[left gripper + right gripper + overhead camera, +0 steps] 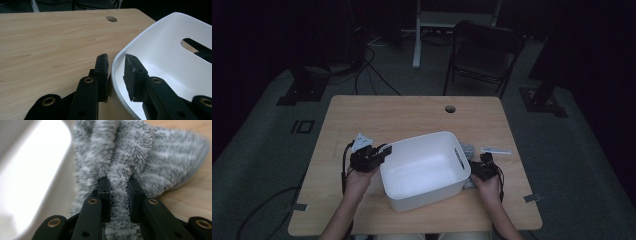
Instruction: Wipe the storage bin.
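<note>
White plastic makes the bin (424, 170), which stands on the wooden tabletop (412, 115) near the person's edge, a little turned. It has a slot handle in its right wall, and inside it looks bare.

The left gripper (371, 156) is at the left rim of the bin. In the left gripper view its jaws stand on both sides of the rim (115, 65): one jaw is outside the wall, over the wood, and the other is inside the bin. The jaws are spread a little, with a small gap to the wall on each side, so I cannot say they press it.

The right gripper (483, 169) is just beside the right wall of the bin, low on the tabletop. In the right gripper view its jaws are closed on a fold of a grey fluffy cloth (130, 157), and the fold stands up between them. The cloth lies on the tabletop, touching or very near the bin wall (32, 182). In the high view a part of the cloth (467, 148) shows beyond the gripper.

A small pale flat thing (496, 150) lies on the tabletop near the right gripper; I cannot tell what it is. A round hole (450, 108) is in the far part of the tabletop.
</note>
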### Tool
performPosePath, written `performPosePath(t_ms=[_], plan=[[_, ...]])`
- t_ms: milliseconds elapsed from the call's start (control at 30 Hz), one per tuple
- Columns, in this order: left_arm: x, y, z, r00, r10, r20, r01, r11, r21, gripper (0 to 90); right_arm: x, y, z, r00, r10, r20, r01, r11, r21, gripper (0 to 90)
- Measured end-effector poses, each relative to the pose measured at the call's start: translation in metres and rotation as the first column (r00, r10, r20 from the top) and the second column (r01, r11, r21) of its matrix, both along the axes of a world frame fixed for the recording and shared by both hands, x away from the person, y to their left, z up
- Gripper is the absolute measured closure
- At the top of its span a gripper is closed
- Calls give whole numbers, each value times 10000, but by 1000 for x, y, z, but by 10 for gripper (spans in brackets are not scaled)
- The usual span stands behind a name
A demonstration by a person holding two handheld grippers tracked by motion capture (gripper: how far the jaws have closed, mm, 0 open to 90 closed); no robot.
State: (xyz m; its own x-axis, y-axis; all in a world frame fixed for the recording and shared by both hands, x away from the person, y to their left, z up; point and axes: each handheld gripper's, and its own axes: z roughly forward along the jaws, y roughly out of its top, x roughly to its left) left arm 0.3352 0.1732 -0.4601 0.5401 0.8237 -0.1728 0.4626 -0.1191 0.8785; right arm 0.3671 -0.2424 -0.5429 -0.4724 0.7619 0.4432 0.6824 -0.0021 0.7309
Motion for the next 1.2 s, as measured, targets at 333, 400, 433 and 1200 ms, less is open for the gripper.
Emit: performPosePath(t_ms=[333,400,433,1200], plan=[[-1,-2,0,10000,-25,-2,25,10000,39,733,-52,-40,44,9924,-484,1130,354,9928,1140,764],[-1,-2,0,10000,-13,-14,13,10000,54,732,-65,-46,51,9891,-604,1344,417,9895,1382,765],[-1,-2,0,10000,-10,-14,10,10000,57,732,-71,-50,56,9868,-613,1502,372,9867,1580,764],[-2,-4,0,10000,43,-21,-43,10000,-46,733,-112,-22,57,9661,95,2578,-387,9933,1086,762]])
